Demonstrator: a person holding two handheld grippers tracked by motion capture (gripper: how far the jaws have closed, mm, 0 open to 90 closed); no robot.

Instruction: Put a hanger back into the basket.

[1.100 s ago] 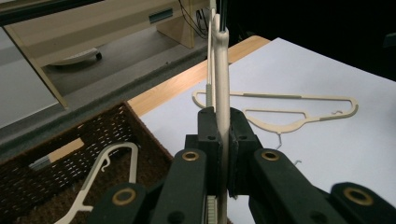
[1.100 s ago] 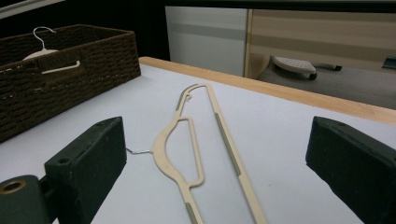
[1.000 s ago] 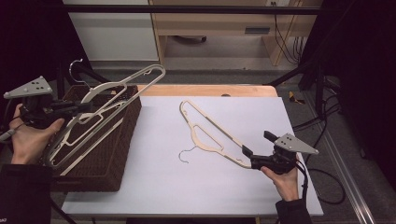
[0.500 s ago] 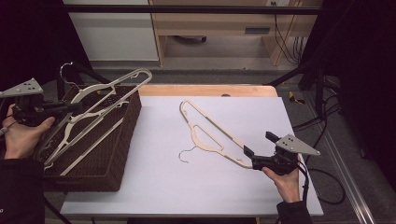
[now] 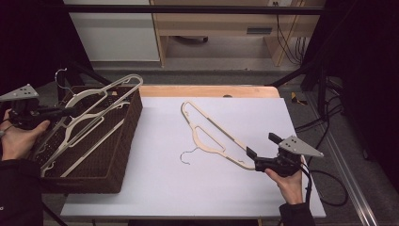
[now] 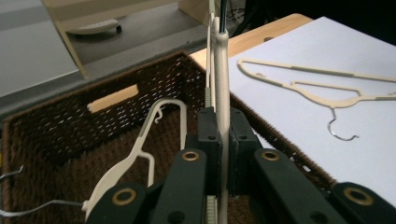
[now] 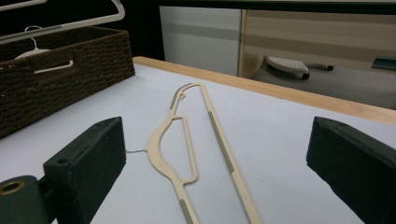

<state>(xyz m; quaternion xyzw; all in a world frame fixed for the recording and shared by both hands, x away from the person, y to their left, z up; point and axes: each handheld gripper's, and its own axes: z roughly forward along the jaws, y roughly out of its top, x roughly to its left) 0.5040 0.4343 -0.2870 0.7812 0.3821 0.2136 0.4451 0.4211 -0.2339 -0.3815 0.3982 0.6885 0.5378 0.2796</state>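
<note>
Left hand-held gripper (image 5: 70, 111) clamps a hanger (image 5: 101, 101) over the basket (image 5: 123, 141) at the bench's left edge; hooks could snag. Right hand-held gripper (image 5: 260, 150) gapes, empty.

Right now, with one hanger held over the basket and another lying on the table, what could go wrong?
The left gripper clamps its hanger on one thin bar, so it may swing or slip. Its wire hook could snag the basket rim. The right gripper is open around the table hanger; closing may just push it flat.
</note>
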